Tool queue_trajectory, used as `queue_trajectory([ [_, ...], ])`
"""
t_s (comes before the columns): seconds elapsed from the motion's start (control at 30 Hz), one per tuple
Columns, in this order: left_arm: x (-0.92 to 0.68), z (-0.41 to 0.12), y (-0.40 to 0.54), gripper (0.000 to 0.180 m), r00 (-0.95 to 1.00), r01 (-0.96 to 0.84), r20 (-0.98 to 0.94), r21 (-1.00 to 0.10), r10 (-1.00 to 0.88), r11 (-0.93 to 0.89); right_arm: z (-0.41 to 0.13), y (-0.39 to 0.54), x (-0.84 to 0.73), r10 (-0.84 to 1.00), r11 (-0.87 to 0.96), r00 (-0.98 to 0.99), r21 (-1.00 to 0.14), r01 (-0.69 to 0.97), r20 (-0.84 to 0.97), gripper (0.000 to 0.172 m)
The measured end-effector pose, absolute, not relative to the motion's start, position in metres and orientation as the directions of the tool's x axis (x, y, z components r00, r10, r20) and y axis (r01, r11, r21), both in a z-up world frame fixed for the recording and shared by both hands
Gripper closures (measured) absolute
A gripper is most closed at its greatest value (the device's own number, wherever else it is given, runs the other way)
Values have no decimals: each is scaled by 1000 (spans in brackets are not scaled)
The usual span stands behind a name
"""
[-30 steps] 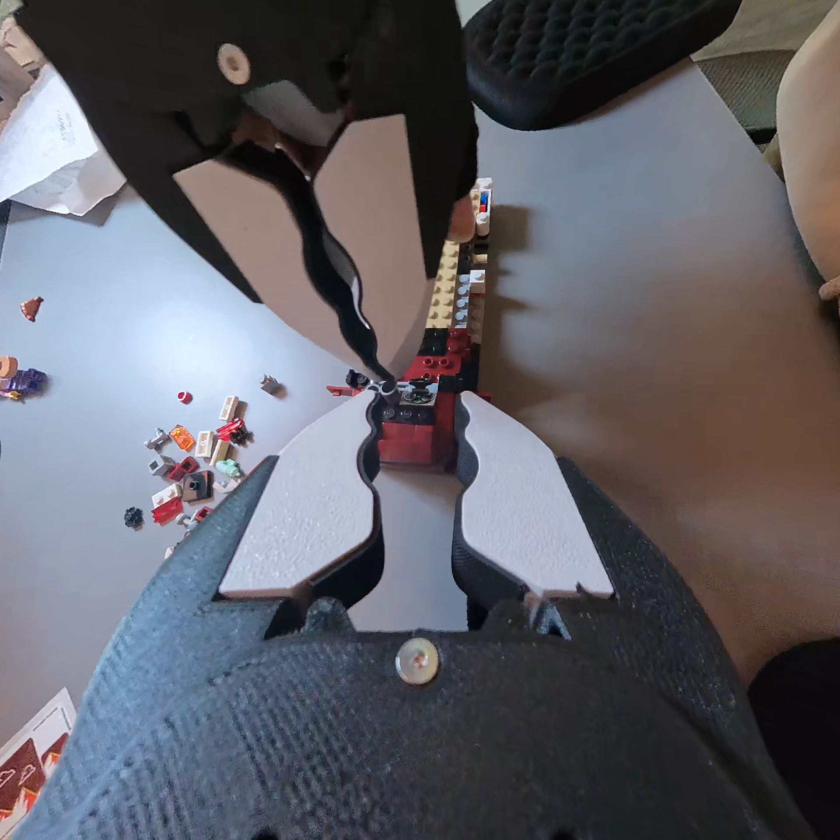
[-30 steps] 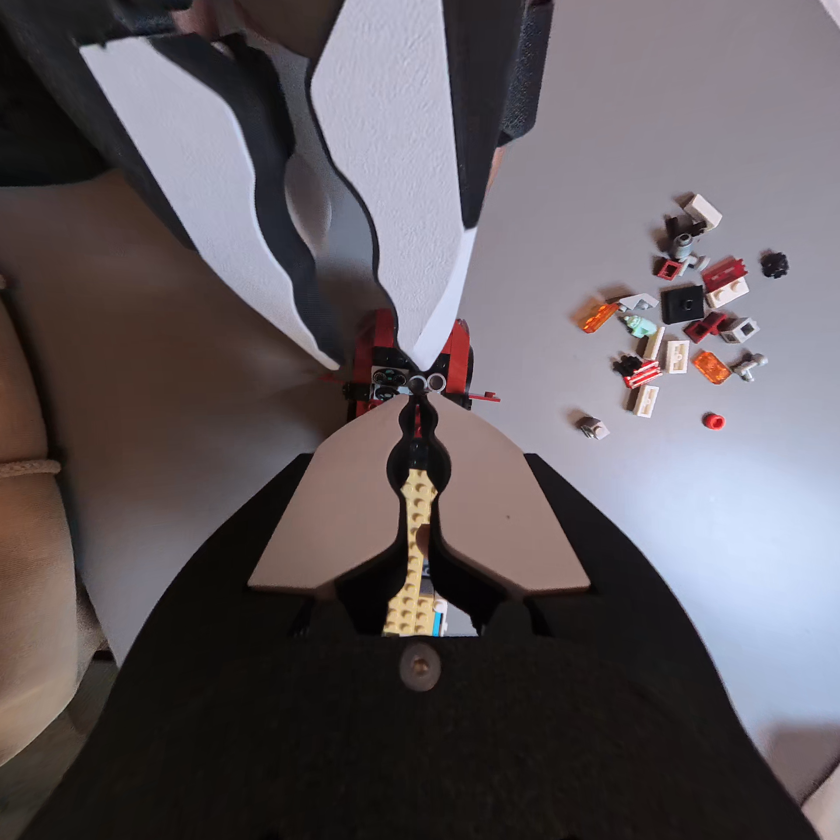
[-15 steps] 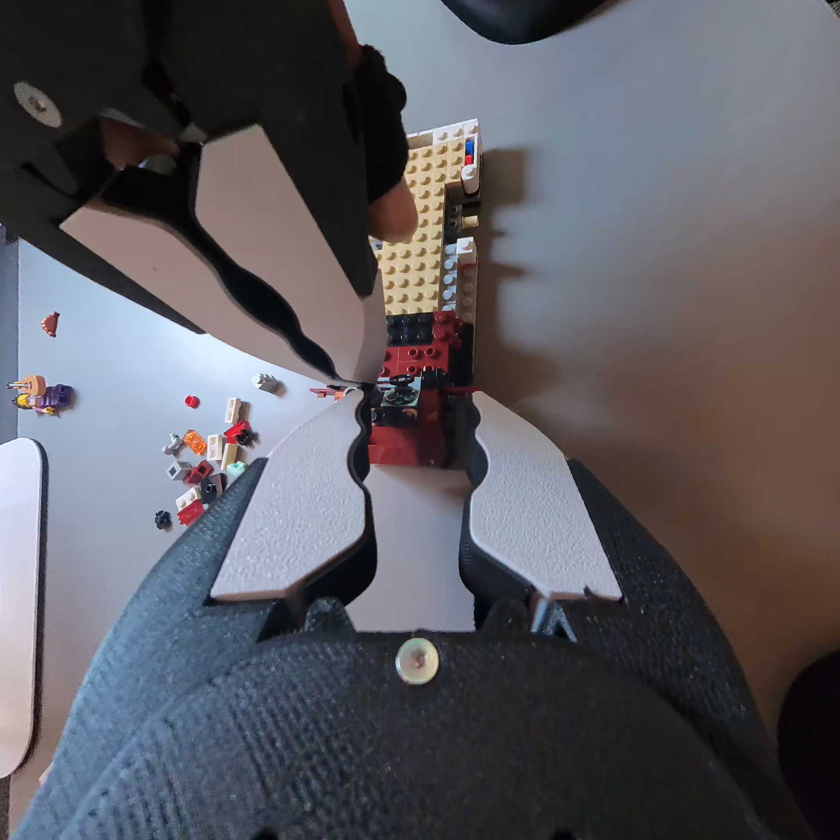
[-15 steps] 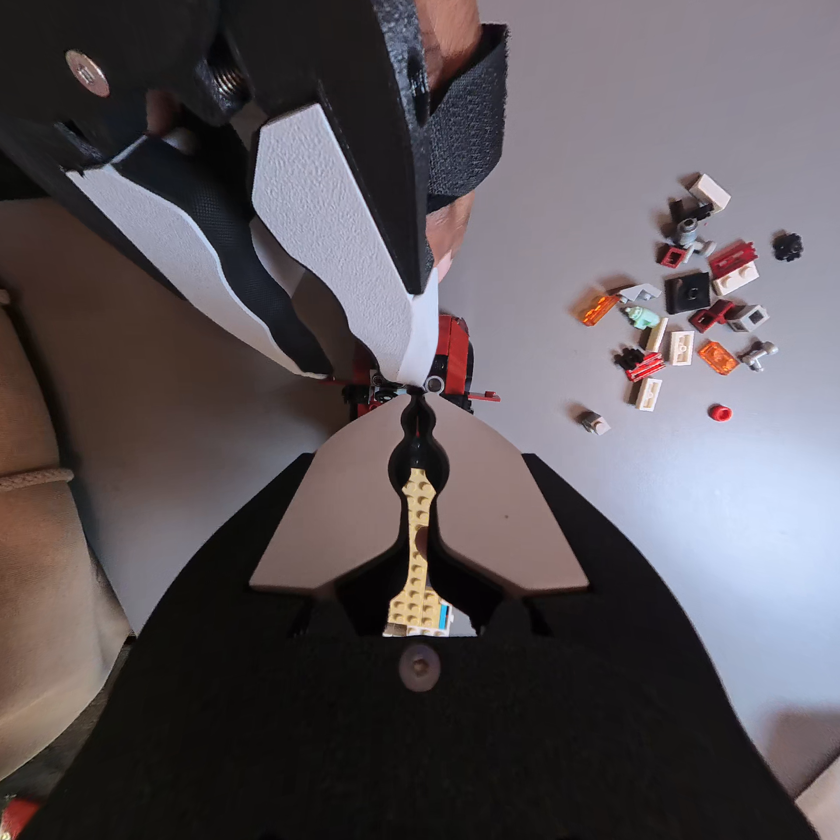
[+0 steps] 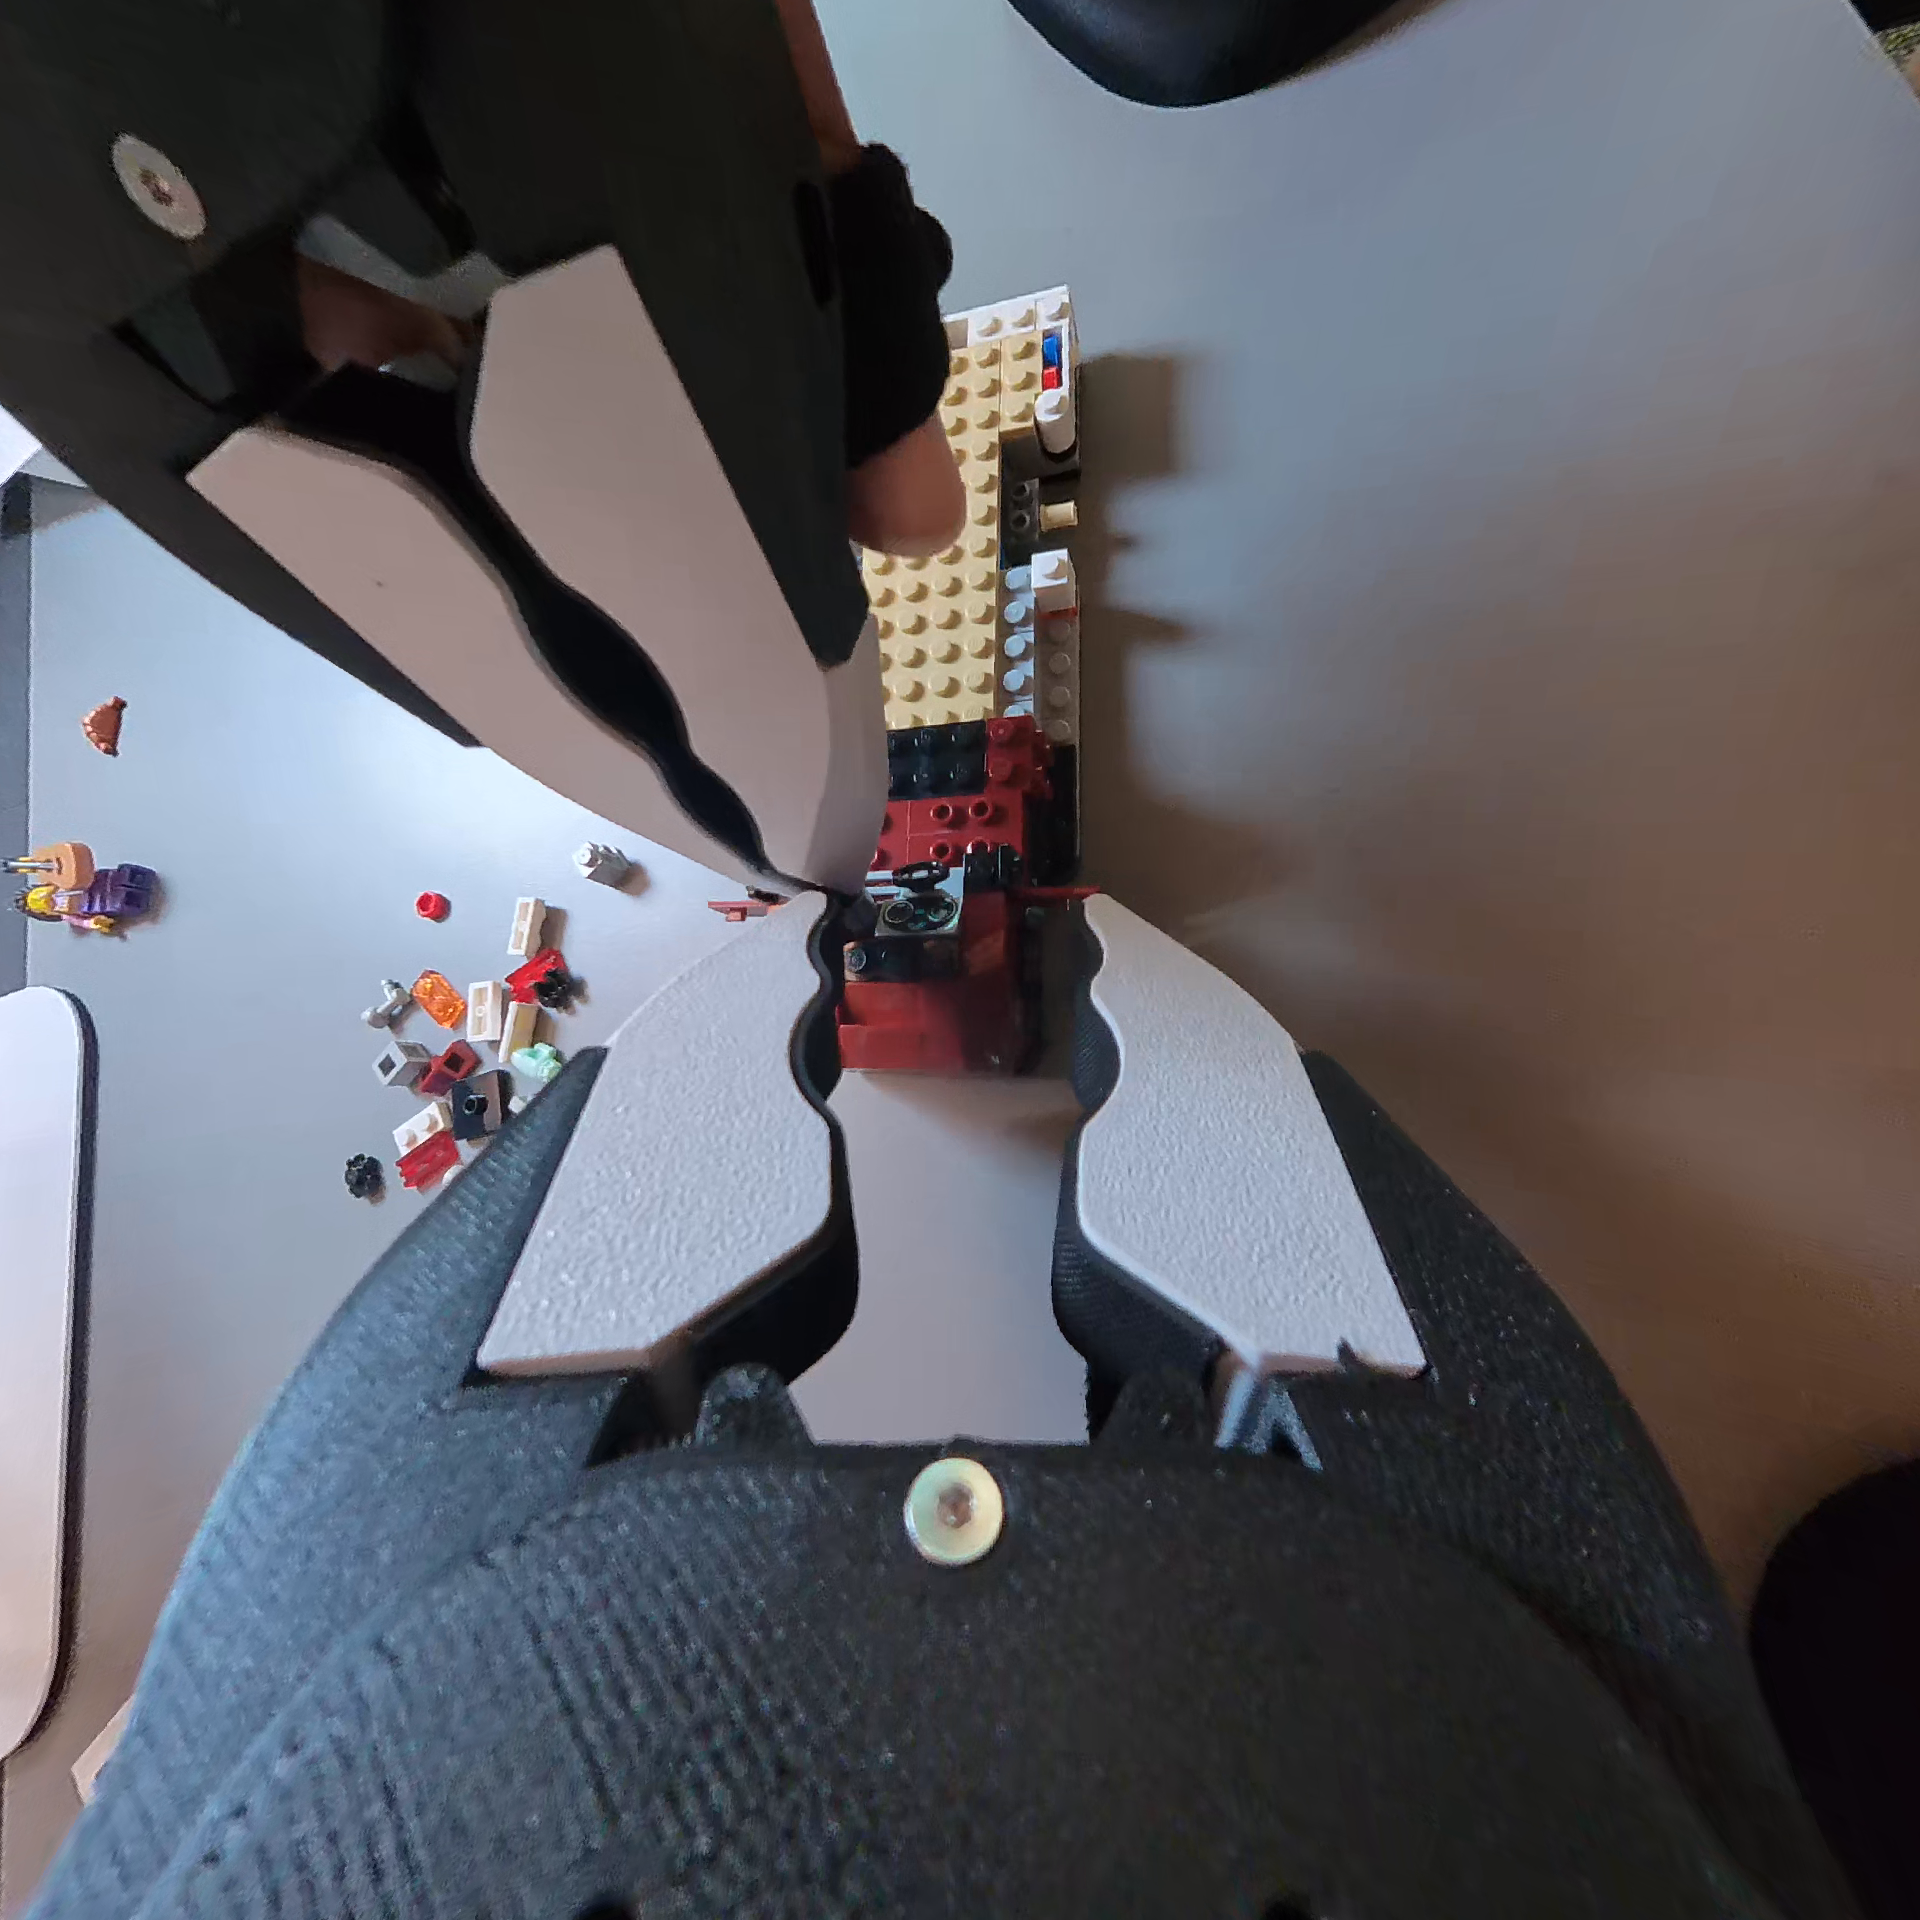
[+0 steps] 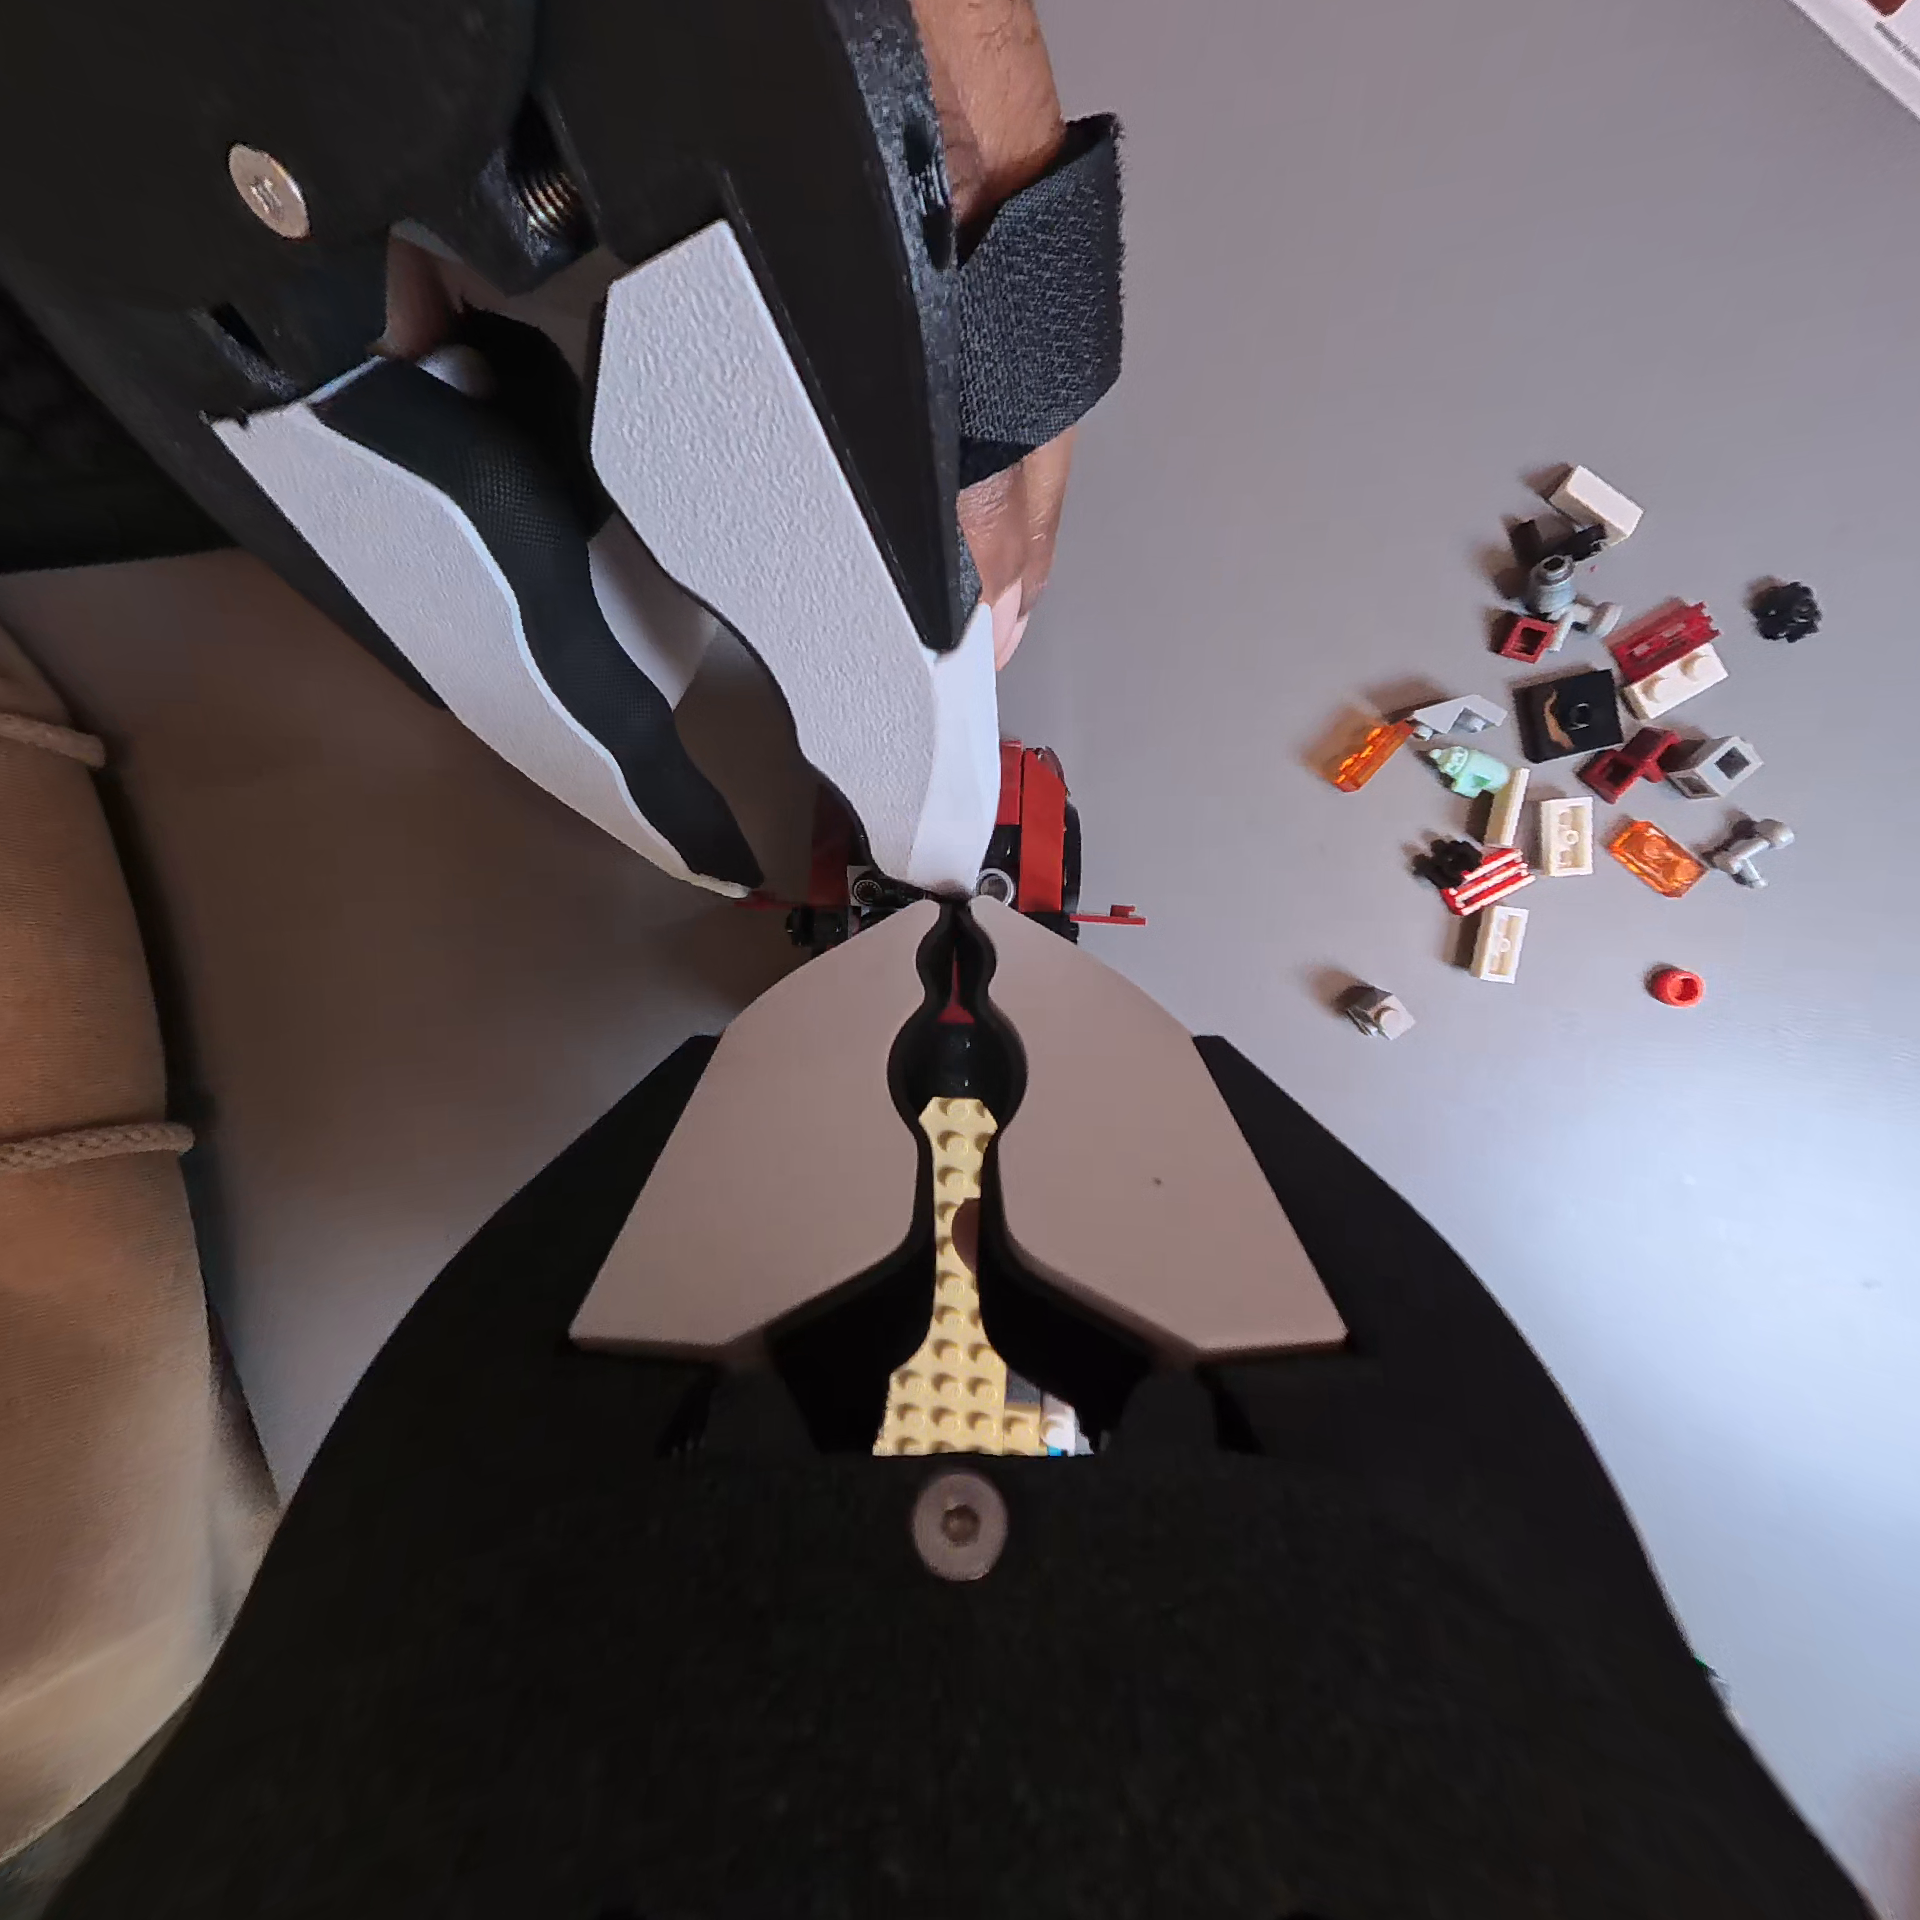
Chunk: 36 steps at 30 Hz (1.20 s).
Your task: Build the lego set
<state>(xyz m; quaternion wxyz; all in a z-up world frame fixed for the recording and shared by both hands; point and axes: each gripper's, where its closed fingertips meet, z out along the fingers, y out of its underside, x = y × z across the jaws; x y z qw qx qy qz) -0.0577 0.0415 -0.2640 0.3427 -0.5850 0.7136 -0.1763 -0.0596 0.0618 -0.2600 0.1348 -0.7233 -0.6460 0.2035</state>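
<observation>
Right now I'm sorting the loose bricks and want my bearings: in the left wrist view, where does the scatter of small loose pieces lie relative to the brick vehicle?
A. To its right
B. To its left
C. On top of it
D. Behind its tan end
B: the loose pieces lie on the grey table, left of the brick vehicle.

The left gripper [image 5: 951, 914] now stands wider open around the red front of the brick vehicle [image 5: 966, 831], its right finger clear of it. The right gripper [image 6: 958, 906], tips together, sits lower and nearer, covering more tan plates [image 5: 940, 623].
</observation>
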Motion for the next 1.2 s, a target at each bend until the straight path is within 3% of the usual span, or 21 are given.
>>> queue_trajectory([
  [0.23, -68, -262, 51, 135, -16, -707, -281, -675, -960, 210, -260, 62, -63, 994, -106, 77, -470, 876, -81, 172],
  [0.4, -80, -281, 56, 118, 46, -720, -139, -692, -989, 64, -260, 61, -65, 997, -68, 50, -444, 894, -52, 172],
  [0.7, -71, -282, 57, 124, 85, -630, -98, -776, -992, 23, -260, 61, -66, 998, -55, 35, -394, 917, -58, 172],
  [1.2, -69, -283, 57, 124, 117, -608, -86, -794, -989, -2, -261, 59, -68, 999, -38, 31, -304, 952, -28, 172],
])
